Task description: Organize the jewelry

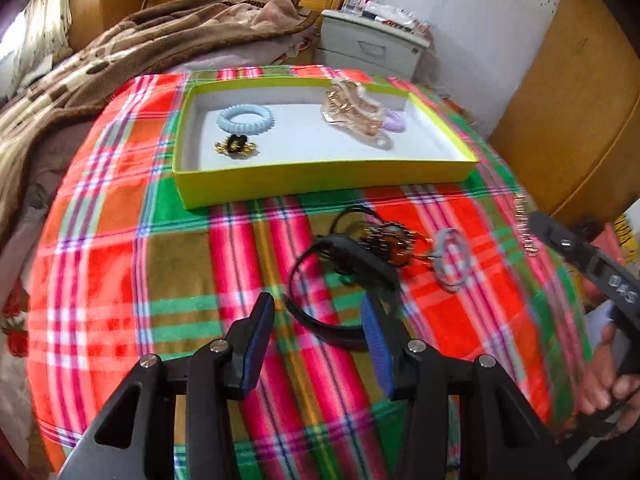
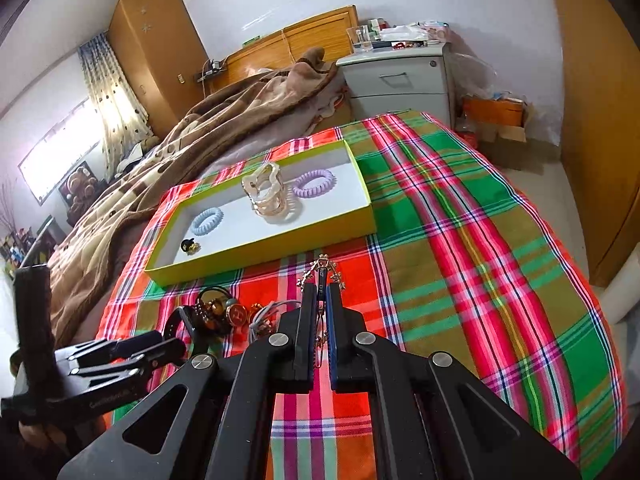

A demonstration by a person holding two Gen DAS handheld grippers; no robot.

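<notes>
The right gripper (image 2: 319, 300) is pinching a thin gold chain (image 2: 320, 270) between nearly closed jaws, holding it clear of the plaid cloth (image 2: 460, 240), probably for carrying to the yellow box (image 2: 256, 256) lying just ahead. That box is already holding a blue coil tie (image 2: 206, 220), a purple coil tie (image 2: 314, 182), a gold clip (image 2: 266, 194) and a small black-and-gold piece (image 2: 190, 246), kept apart inside. The left gripper (image 1: 318, 334) is hovering with jaws wide and empty above the black band (image 1: 340, 280) in the unsorted pile (image 1: 396, 244), likely lining up a grab. Writing is showing on the right gripper's body, perhaps "D4S" (image 1: 622, 286), though blurred.
</notes>
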